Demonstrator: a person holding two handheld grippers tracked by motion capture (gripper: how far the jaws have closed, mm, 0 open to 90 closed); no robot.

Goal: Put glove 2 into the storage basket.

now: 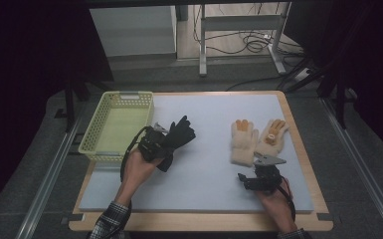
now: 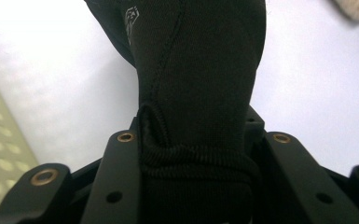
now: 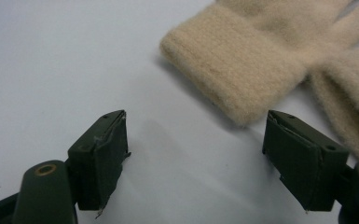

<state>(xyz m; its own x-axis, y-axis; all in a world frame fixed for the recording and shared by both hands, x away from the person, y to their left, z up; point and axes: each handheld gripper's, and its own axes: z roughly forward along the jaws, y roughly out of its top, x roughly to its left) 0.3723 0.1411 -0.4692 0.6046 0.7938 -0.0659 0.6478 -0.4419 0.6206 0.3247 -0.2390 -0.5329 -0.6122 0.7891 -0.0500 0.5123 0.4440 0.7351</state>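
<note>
While raised, left claw (image 1: 165, 142) clamping black glove (image 1: 180, 133).

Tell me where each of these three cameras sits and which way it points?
High view: above the person's side, looking down on the table; both forearms and claws show.
Left gripper view: rides the left claw, looking along jaws clamped on a black glove.
Right gripper view: rides the right claw, open jaws facing the cream gloves.
Shared: both gloves also appear in the high view, black, cream.
</note>
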